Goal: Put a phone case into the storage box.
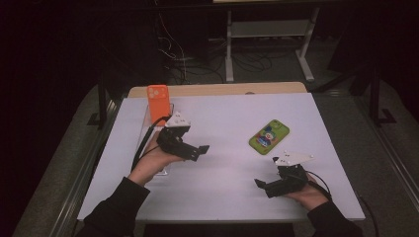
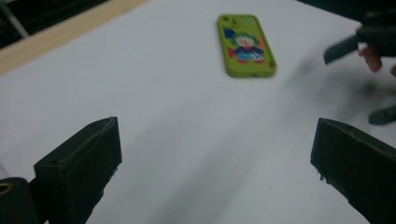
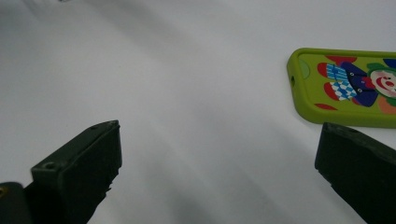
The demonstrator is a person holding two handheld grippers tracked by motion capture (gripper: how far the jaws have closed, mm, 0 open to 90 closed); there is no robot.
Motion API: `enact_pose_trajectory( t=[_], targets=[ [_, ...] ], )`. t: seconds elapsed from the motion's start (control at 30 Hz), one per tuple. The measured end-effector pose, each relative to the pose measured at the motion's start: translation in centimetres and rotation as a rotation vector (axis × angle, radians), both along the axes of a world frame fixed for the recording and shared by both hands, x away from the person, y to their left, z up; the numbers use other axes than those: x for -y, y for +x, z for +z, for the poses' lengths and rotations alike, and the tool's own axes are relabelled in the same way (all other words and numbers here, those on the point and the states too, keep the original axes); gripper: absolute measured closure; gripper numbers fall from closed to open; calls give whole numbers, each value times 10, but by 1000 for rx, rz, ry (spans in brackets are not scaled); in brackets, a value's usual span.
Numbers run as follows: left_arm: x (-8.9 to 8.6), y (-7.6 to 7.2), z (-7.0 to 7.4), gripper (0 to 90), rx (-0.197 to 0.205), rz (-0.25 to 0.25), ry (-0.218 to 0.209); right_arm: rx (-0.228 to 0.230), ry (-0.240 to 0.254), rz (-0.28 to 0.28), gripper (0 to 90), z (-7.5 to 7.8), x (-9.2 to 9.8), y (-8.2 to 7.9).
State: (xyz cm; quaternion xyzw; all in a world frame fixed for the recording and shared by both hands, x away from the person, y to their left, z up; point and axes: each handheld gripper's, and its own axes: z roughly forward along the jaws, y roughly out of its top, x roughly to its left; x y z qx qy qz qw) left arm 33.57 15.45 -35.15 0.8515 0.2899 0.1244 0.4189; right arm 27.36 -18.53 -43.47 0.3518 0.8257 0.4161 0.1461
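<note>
Over white table, both tongs wide open, w/ nothing held.

jaws: two chunky black blocks poking up from the bottom corners, spread wide, nothing between them
right gripper: sitting over bare tabletop
green phone case: lime green, lying flat with a cartoon clown print facing up, cut off by the right edge
case vs jaws: just above the right-hand jaw; can't tell if they touch
white table: plain, a bit shadowy along the top
</note>
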Motion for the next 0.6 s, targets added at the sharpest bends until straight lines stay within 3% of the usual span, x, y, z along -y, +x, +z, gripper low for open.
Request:
enact_pose_trajectory(
  t=[0.33,0.5,0.6],
  targets=[
    [16,-30,-50,15,-45,-79,47,-27,-5,-17,0,-1,-1,0],
    [18,-38,-69,15,-51,-99,63,-41,-17,-16,0,1,-3,2],
    [19,-41,-73,15,-53,-116,79,-68,-27,-12,0,6,-6,5]
  ],
)
